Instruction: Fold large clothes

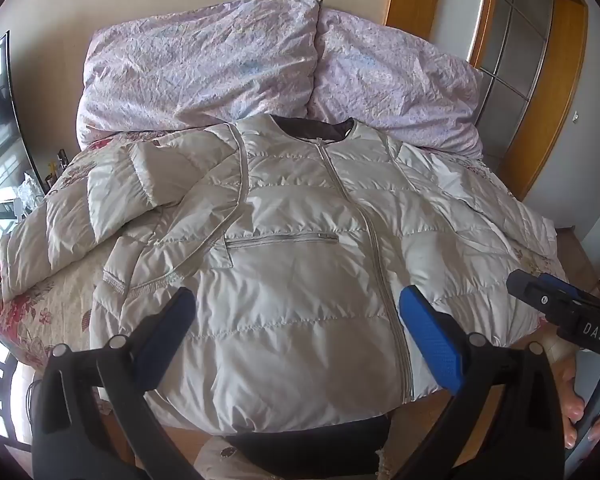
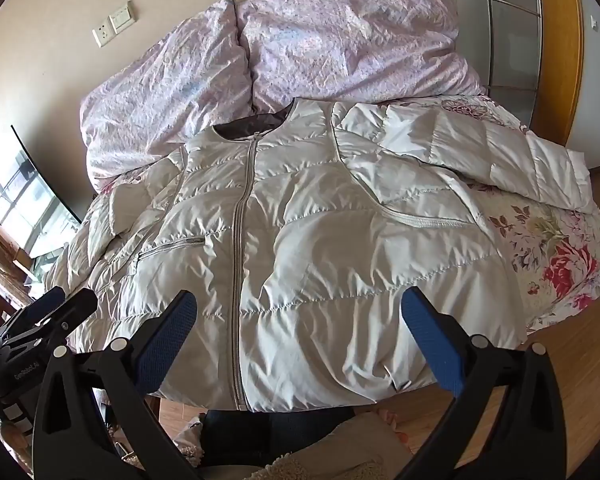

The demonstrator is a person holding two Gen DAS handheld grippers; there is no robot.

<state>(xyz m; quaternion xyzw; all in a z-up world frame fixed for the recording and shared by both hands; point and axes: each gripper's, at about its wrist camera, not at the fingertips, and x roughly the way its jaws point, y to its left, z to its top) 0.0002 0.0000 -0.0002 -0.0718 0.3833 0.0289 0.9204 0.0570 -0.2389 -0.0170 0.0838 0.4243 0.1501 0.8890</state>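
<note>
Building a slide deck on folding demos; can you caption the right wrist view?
Open right gripper poised above a zipped white puffer jacket spread front-up on a floral bed.

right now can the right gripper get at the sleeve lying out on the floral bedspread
Probably yes: the right gripper is open over the jacket hem, and the sleeve lies uncovered on the bedspread, nothing between them.

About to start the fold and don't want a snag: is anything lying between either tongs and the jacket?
Nothing visible. The jacket lies flat on the bed, its hem just ahead of the open left tongs and right tongs. The pillows sit beyond its collar.
</note>
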